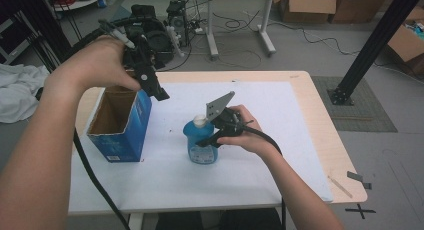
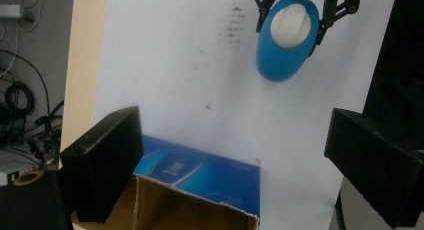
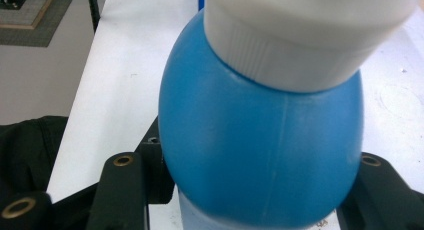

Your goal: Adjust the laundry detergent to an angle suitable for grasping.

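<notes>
Two forearms reach in over a counter (image 1: 300,120) covered with a white sheet. The landmark is a blue bottle (image 1: 201,142) with a white cap (image 1: 200,121), standing upright near the middle of the sheet. The right tool (image 1: 209,138) is just to the right of the bottle, clamped on its blue body below the cap, one jaw on each side. In the right tool's own view the bottle sits close between the two black jaws. Left of the bottle, and apart from it, an open blue cardboard box (image 1: 120,124) stands near the counter's left edge. Beyond the bottle and above the box, the left tool (image 1: 161,93) hangs in the air with its jaws wide apart, holding nothing.
</notes>
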`<action>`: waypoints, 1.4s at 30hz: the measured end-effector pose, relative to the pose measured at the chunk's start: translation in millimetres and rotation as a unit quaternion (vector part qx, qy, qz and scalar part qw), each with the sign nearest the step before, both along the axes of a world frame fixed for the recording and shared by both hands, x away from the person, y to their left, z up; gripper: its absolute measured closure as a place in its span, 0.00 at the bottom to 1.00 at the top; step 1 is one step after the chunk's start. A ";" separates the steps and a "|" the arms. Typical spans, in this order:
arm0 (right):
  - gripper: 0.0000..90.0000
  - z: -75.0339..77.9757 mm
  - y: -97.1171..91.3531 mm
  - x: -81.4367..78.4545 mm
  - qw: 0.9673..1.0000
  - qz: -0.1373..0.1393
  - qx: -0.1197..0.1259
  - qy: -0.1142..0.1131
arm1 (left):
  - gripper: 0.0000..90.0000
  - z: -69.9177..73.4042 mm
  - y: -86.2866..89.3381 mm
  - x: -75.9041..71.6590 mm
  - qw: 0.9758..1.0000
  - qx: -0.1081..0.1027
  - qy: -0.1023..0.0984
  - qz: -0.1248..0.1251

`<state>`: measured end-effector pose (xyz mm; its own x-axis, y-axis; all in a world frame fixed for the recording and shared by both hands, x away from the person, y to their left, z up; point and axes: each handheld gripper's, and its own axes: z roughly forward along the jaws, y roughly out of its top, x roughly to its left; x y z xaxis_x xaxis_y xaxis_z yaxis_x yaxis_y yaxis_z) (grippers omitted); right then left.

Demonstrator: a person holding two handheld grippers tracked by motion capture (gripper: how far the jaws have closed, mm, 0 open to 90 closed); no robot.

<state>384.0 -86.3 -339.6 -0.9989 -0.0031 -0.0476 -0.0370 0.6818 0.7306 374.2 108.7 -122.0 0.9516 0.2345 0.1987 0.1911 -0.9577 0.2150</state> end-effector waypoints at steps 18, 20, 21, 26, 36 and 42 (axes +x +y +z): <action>0.48 -5.3 -7.7 1.9 1.000 -0.004 0.000 0.008 | 0.11 -0.6 -2.7 0.9 1.000 0.001 0.000 -0.002; 0.48 -5.1 -7.1 0.8 1.000 -0.005 -0.002 0.006 | 0.11 -0.6 -3.4 0.9 1.000 0.001 0.000 -0.003; 0.48 -5.0 -6.8 0.5 1.000 -0.007 -0.003 0.006 | 0.11 -0.6 -3.8 0.9 1.000 0.002 0.000 -0.003; 0.47 -5.4 -7.0 0.5 1.000 -0.009 -0.005 0.012 | 0.11 -0.8 -4.4 0.3 1.000 0.003 0.000 -0.002; 0.40 -5.4 -7.1 -0.8 1.000 -0.014 -0.012 0.020 | 0.11 0.2 -4.3 -0.7 1.000 0.005 0.001 -0.002; 0.35 -3.2 -8.9 -2.9 0.999 -0.013 -0.021 0.030 | 0.11 0.5 -3.8 -1.1 1.000 0.004 0.002 -0.002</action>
<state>381.1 -95.2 -342.8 -0.9997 0.0230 0.0110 0.0240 0.7122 0.7015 373.2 104.9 -121.5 0.9532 0.2291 0.1971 0.1882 -0.9603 0.2061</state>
